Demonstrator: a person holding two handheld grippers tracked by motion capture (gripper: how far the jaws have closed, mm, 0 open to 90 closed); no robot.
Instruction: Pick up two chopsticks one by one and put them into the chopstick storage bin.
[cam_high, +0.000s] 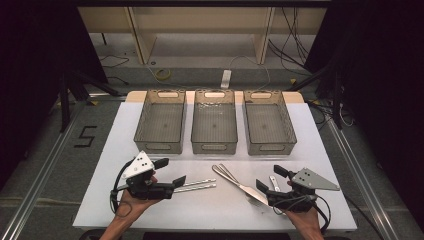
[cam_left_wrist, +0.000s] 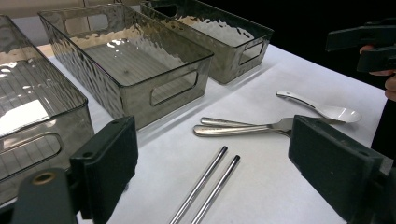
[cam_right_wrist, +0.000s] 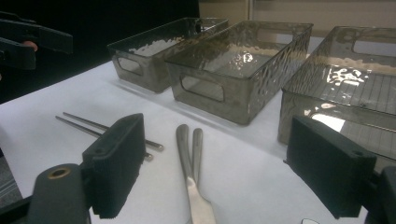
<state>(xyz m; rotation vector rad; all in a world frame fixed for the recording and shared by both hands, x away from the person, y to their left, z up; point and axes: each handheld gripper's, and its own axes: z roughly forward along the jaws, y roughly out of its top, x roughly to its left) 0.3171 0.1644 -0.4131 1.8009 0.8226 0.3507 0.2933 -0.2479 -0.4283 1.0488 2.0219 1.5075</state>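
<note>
Two thin metal rods (cam_high: 197, 185) lie side by side on the white table (cam_high: 150, 205), just right of my left gripper (cam_high: 170, 172). Its jaws stand open and empty, with the rods (cam_left_wrist: 210, 179) ahead between them. Two long-handled pieces of cutlery (cam_high: 235, 181) lie together at the table's middle front, and a small spoon (cam_high: 274, 183) lies to their right. My right gripper (cam_high: 271, 178) stands open and empty beside the spoon. Its jaws frame the cutlery handles (cam_right_wrist: 189, 158).
Three grey see-through bins stand in a row at the back: left (cam_high: 160, 147), middle (cam_high: 214, 148), right (cam_high: 271, 148). All three look empty. Beyond the table are the floor, cables and wooden shelving.
</note>
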